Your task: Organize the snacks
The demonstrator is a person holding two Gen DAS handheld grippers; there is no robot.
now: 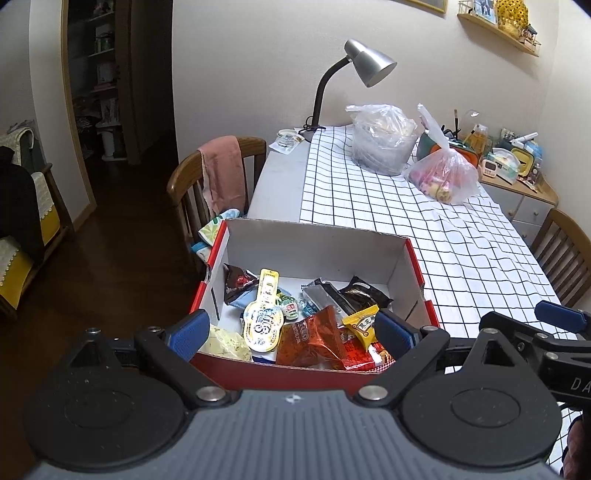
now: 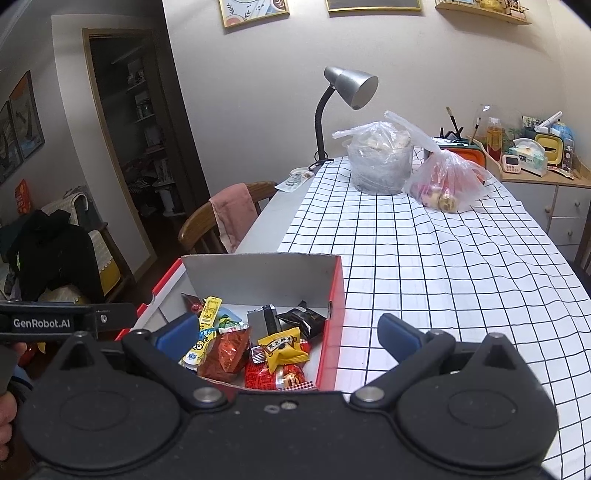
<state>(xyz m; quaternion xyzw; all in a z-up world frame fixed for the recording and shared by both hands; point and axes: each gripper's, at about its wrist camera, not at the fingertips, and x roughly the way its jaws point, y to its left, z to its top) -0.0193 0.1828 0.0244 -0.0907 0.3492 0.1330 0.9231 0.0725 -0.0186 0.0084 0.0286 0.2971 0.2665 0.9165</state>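
Both hand-held grippers, left [image 1: 291, 328] and right [image 2: 288, 332], hung spread, empty, over the red snack box [image 1: 419, 273]; a careless descent risked shoving it off the table [image 1: 480, 251] edge.

Soft even daylight (fisheye-warped edges)

This is a lived-in home, most likely a dining room. A long bench [image 2: 443, 258] under a white checked cloth [image 1: 424, 229] stands against a plain wall, with wooden chairs [image 1: 192, 177] pulled up to it and a pink towel [image 1: 225, 173] draped over one chair back. A silver desk lamp [image 2: 347, 88] stands at the far end beside 2 tied plastic bags [image 2: 443, 177] of food. Framed pictures [image 2: 255, 11] and a wall shelf [image 1: 498, 29] hang above. A low cupboard [image 2: 546, 199] in the corner carries tissues, a small timer and brushes. An open doorway [image 2: 140, 129] leads to shelves in a darker room, and clothes lie over a seat [image 2: 55, 251] at the left.
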